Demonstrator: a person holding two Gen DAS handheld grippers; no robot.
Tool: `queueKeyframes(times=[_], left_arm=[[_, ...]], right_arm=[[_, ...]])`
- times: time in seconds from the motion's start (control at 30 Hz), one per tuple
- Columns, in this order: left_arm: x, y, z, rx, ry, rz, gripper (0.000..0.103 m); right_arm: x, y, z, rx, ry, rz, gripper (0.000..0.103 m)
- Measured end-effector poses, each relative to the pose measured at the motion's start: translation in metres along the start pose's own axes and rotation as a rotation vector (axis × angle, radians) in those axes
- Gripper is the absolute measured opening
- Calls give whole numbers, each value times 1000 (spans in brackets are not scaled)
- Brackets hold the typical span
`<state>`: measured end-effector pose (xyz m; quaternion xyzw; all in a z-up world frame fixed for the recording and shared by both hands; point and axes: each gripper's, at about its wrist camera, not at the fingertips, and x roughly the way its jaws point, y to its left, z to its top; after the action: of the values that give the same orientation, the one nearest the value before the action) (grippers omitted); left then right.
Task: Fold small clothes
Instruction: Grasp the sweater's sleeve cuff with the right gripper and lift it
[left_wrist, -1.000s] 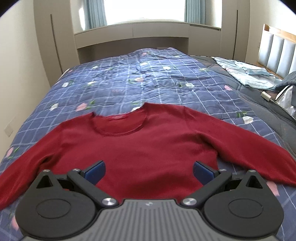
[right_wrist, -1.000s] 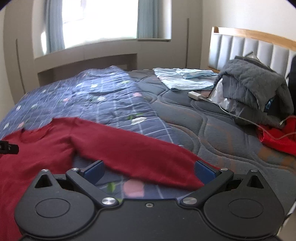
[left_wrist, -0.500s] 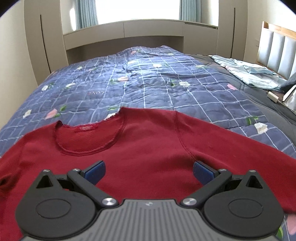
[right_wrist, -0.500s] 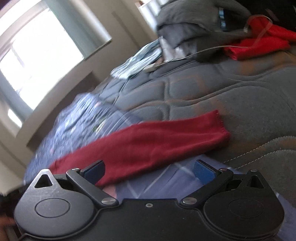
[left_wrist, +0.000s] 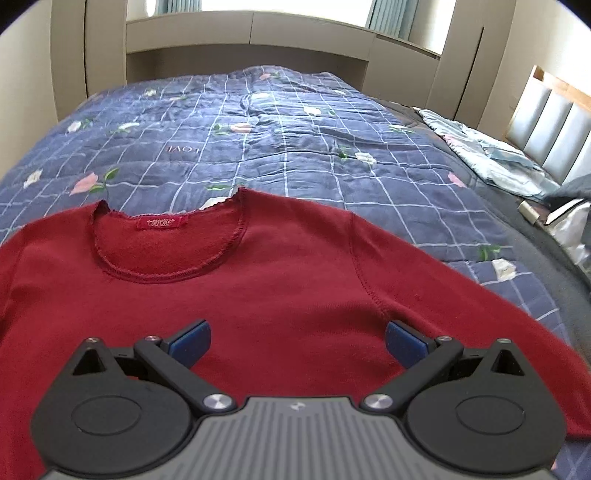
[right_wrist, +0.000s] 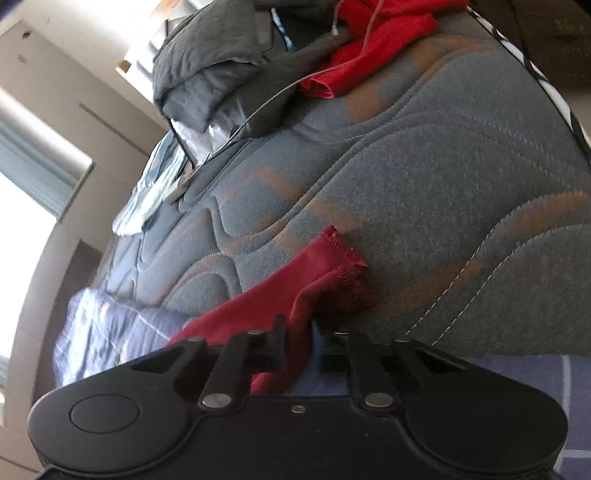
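A dark red sweater (left_wrist: 280, 280) lies flat, front up, on a blue checked quilt (left_wrist: 258, 133), neck hole toward the window. My left gripper (left_wrist: 297, 341) is open and empty, hovering over the sweater's chest. In the tilted right wrist view, my right gripper (right_wrist: 297, 341) is shut on the sweater's right sleeve (right_wrist: 295, 284) just behind its cuff (right_wrist: 343, 251), which lies on the grey mattress (right_wrist: 443, 184).
A grey jacket (right_wrist: 214, 62), a bright red garment (right_wrist: 369, 48) and a cable (right_wrist: 266, 103) lie near the padded headboard (left_wrist: 554, 125). A light blue cloth (left_wrist: 491, 155) lies on the bed's right side. Cabinets and a window stand beyond the bed.
My right gripper rolled sideways, went down to the sleeve end and shut on it. My left gripper moved lower and closer over the sweater's chest, still open.
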<state>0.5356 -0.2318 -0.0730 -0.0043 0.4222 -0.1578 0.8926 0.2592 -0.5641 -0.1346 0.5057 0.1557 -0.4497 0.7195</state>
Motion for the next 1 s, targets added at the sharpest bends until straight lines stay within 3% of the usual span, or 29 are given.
queueKeyframes(times=[0.13, 0.27, 0.4, 0.5, 0.6, 0.73, 0.87, 1.0], left_arm=[[-9, 15, 12, -27, 58, -15, 102], [-26, 43, 28, -78, 48, -35, 102], [-45, 80, 43, -137, 11, -29, 102], [-58, 110, 52, -183, -15, -14, 102], [-73, 144, 56, -239, -48, 7, 102], [-94, 189, 54, -311, -90, 44, 102], [-114, 235, 44, -378, -128, 92, 102], [-130, 278, 32, -427, -149, 136, 102]], right_arm=[[-7, 14, 3, -46, -37, 27, 6], [-14, 63, 15, -192, -83, 118, 6], [-16, 145, 22, -418, -90, 267, 6], [-21, 212, 10, -601, -102, 382, 6], [-32, 280, -22, -795, -112, 530, 6], [-51, 353, -100, -1051, -92, 719, 6], [-71, 386, -195, -1258, -23, 879, 6], [-89, 386, -295, -1433, 97, 1003, 6]])
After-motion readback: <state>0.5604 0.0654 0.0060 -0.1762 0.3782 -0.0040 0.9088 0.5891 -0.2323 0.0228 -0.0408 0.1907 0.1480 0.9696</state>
